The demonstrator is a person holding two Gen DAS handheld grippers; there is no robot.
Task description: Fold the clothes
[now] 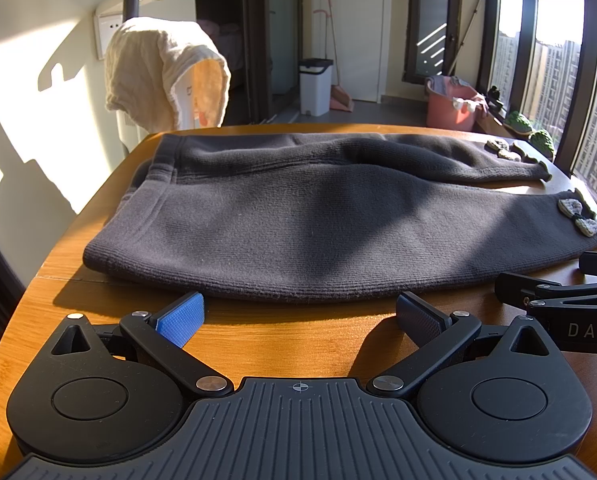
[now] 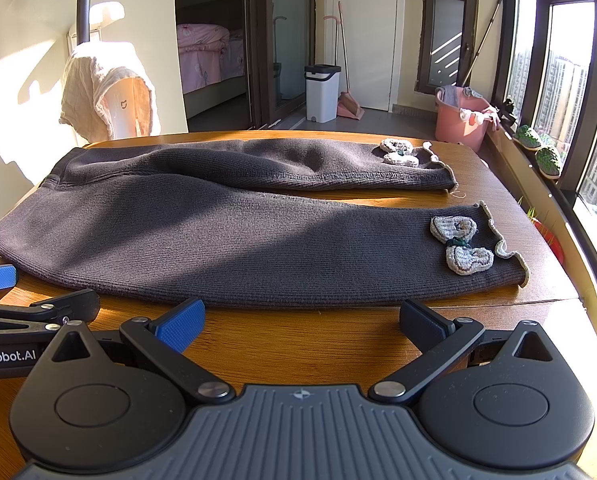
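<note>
Dark grey knit trousers [image 1: 306, 216] lie flat across a sunlit wooden table [image 1: 282, 340], waistband to the left, both legs stretching right and parted at the cuffs. The left gripper [image 1: 300, 314] hovers at the near hem, fingers spread wide and holding nothing; the right gripper [image 2: 302, 320] sits beside it, equally wide and empty, just short of the fabric. Only the left wrist view shows the ribbed waistband [image 1: 160, 164] clearly, while the right wrist view alone takes in both crocheted bows in full: one on the near cuff [image 2: 460, 244], one on the far cuff [image 2: 398, 152]. The right wrist view also reveals a bed with pink bedding [image 2: 208, 48] through the doorway. Behind the table stand a cream towel [image 1: 162, 72] draped over an appliance, a white bin [image 1: 315, 86], a pink dustpan [image 1: 341, 98] and a pink bucket [image 1: 452, 106]. Nothing blocks either gripper from the trousers.
</note>
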